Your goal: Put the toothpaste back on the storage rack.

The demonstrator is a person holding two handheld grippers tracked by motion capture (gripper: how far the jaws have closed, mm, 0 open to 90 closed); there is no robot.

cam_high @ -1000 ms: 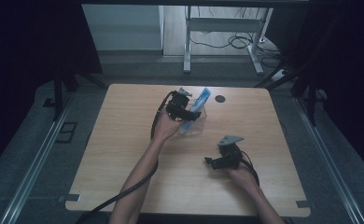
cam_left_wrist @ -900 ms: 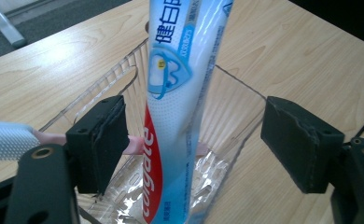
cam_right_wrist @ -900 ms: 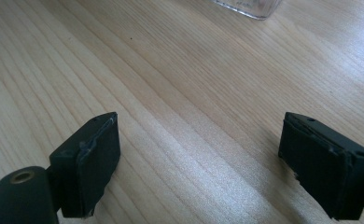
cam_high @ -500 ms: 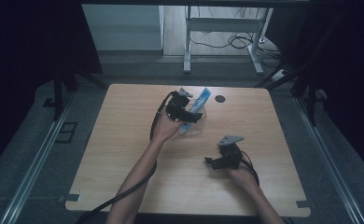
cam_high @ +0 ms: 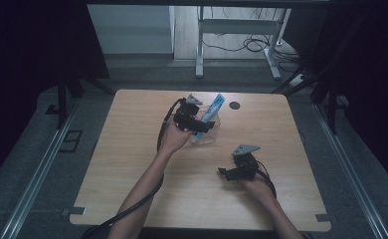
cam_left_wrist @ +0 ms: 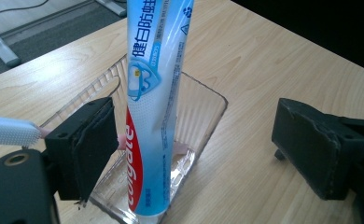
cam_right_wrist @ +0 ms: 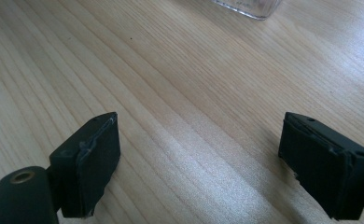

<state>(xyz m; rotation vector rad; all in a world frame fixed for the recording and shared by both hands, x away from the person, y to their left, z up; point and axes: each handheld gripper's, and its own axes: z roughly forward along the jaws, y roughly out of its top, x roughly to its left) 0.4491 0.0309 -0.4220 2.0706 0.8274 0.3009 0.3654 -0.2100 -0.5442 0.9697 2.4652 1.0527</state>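
Left gripper point(cam_left_wrist: 194, 149) jaws just opened wide, gripping nothing; toothpaste tube point(cam_left_wrist: 154, 107) between them, leaning in clear tray point(cam_left_wrist: 208, 100). Right gripper point(cam_right_wrist: 199, 163) wide open, empty, near tray.

High view: dim overall, with a cool cast; table point(cam_high: 132, 164) evenly but weakly lit, surroundings at left and right sunk in near-black, floor beyond the far edge brighter. Soft, short shadows under forearms. Fine detail slightly soft and grainy.

Left gripper view: bright, daylight-like light from the upper left; glare streaks on the glossy toothpaste tube point(cam_left_wrist: 154, 107) and sparkle on the clear tray point(cam_left_wrist: 203, 116); upper right corner black. Near tool pads slightly soft.

Right gripper view: strong falloff, pale sheen on the wood at right and centre, left side in shadow; wood grain sharp, lower corners dark.
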